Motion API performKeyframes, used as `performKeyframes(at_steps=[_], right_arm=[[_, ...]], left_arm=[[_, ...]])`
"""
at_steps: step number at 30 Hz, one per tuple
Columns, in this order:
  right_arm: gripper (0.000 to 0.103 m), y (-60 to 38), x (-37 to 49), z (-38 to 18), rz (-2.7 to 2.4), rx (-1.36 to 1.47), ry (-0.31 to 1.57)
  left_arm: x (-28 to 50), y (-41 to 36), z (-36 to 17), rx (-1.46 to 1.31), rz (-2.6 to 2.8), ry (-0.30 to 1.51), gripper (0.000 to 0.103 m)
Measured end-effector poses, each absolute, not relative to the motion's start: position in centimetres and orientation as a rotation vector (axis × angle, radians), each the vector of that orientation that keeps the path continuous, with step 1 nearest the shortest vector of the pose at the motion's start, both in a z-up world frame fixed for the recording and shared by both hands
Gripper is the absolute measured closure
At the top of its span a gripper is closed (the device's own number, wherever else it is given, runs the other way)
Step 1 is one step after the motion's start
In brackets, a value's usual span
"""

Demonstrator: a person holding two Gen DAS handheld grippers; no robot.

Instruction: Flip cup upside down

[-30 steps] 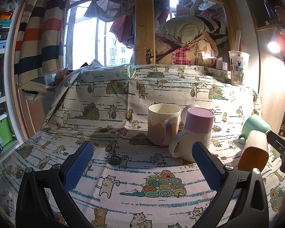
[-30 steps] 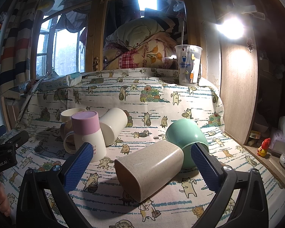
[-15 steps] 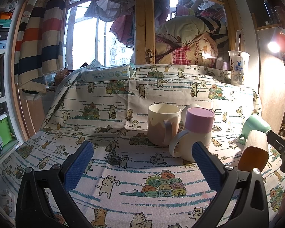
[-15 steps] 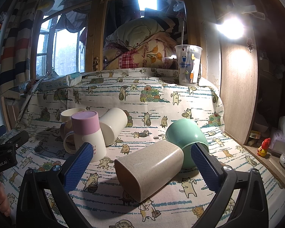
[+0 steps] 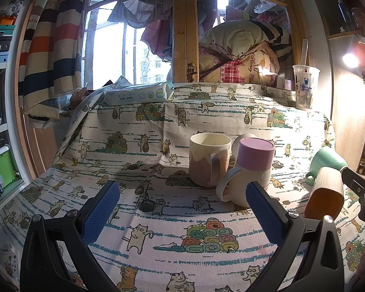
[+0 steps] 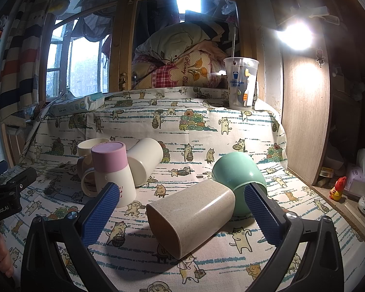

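Observation:
A beige speckled tumbler (image 6: 191, 215) lies on its side on the cat-print cloth, between the wide-open fingers of my right gripper (image 6: 182, 213); it also shows at the right of the left wrist view (image 5: 324, 194). A green cup (image 6: 238, 175) lies tipped behind it. A pink-based mug (image 5: 250, 168) stands upside down next to an upright cream and mauve mug (image 5: 209, 159). A cream tumbler (image 6: 143, 161) lies on its side behind them. My left gripper (image 5: 182, 211) is open and empty, in front of the mugs.
A clear plastic cup with a straw (image 6: 241, 84) and a pack of baby wipes (image 5: 138, 95) sit on the raised back ledge. A wooden panel (image 6: 304, 121) stands at the right edge. Small items lie on the side shelf (image 6: 352, 189).

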State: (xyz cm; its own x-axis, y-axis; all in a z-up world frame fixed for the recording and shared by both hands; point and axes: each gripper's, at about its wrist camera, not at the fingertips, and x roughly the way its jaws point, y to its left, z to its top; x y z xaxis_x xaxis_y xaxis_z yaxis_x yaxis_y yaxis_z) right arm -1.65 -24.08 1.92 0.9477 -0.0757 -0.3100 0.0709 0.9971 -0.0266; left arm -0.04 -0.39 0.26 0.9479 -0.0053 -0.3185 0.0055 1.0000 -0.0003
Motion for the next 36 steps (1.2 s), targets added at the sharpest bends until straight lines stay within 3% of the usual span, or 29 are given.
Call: performKeyframes(at_steps=[36], right_arm=[[0.0, -23.99, -1.57, 1.53, -0.089, -0.017, 0.323]], left_arm=[[-0.23, -0.1, 0.53, -0.008, 0.007, 0.32, 0.0]])
